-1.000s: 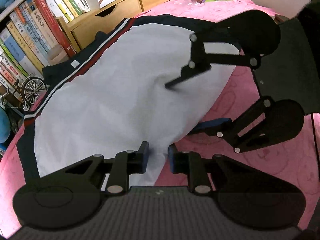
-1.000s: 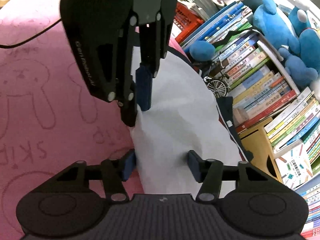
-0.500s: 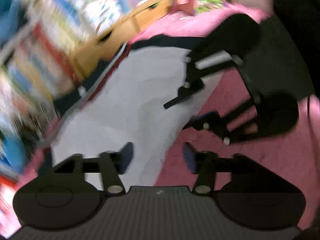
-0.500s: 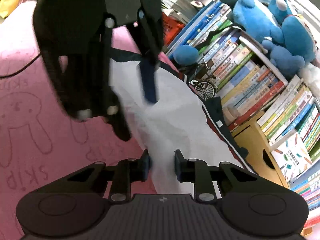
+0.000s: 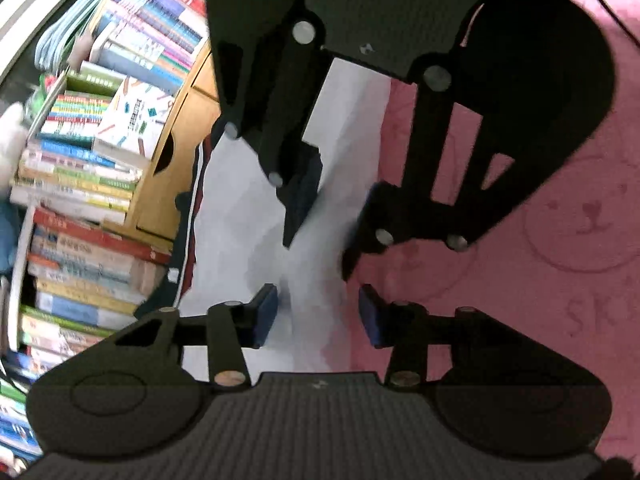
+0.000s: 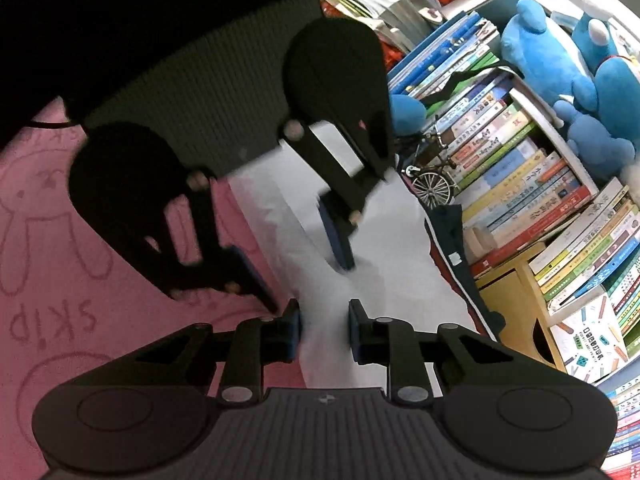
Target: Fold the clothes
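A white garment (image 5: 240,208) with navy and red-white trim lies spread on a pink blanket (image 5: 520,280). My left gripper (image 5: 318,314) is open, its blue pads straddling the garment's edge without pinching it. The right gripper (image 5: 316,260) points toward me in the left wrist view, fingertips down on the same edge. In the right wrist view the garment (image 6: 392,264) runs away from me, and the right gripper (image 6: 324,330) is shut on a raised fold of it. The left gripper (image 6: 310,286) hangs open just ahead, one pad over the cloth, the other over the blanket (image 6: 80,280).
Packed bookshelves (image 6: 520,184) and a wooden drawer cabinet (image 6: 516,304) border the garment's far side. Blue plush toys (image 6: 560,60) sit on top and a small model bicycle (image 6: 432,188) stands by the books. The same shelves (image 5: 80,200) and cabinet (image 5: 176,168) fill the left wrist view's left.
The left gripper opened, let go of the garment and swung round to face the right gripper. The right gripper narrowed from wide open onto a fold of the garment's edge.
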A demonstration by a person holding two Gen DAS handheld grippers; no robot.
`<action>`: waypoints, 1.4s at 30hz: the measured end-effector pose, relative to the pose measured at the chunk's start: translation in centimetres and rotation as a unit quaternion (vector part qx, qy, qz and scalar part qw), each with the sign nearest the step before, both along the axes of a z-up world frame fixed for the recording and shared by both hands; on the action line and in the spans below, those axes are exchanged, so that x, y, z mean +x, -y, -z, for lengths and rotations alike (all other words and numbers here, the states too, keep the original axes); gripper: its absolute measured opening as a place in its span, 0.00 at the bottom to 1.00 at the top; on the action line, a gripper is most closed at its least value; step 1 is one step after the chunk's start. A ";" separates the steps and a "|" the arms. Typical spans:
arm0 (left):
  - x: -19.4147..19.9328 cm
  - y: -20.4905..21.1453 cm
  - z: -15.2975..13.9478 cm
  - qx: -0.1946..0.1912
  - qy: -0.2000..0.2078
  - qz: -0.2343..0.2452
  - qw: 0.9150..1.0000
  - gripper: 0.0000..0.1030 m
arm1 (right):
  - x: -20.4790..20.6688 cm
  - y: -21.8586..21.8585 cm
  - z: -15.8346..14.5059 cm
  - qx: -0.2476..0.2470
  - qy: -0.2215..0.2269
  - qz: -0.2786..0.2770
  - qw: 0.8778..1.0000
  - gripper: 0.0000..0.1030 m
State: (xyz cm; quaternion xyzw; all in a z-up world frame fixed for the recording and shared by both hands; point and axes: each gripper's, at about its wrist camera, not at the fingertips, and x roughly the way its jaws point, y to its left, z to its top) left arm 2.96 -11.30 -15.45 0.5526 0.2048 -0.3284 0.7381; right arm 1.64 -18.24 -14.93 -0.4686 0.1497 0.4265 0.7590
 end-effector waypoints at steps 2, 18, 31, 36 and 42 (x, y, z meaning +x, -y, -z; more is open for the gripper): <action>0.7 0.0 -0.7 -0.018 -0.022 -0.014 0.999 0.14 | -0.3 0.1 0.8 -0.011 0.026 -0.007 1.000 0.26; 0.8 0.2 0.7 0.040 0.013 0.011 0.999 0.14 | 0.0 -1.3 4.6 -0.053 0.123 -0.032 0.991 0.19; 1.0 -6.6 0.7 0.076 -0.034 -0.054 0.995 0.07 | 1.8 8.2 6.0 -0.149 0.156 0.027 0.976 0.07; 1.3 -10.7 0.7 0.095 -0.046 -0.106 0.989 0.07 | 2.3 13.5 6.3 -0.195 0.156 0.036 0.968 0.07; 1.4 -13.3 0.6 0.110 -0.053 -0.135 0.983 0.07 | 2.6 14.8 6.9 -0.197 0.154 0.037 0.968 0.07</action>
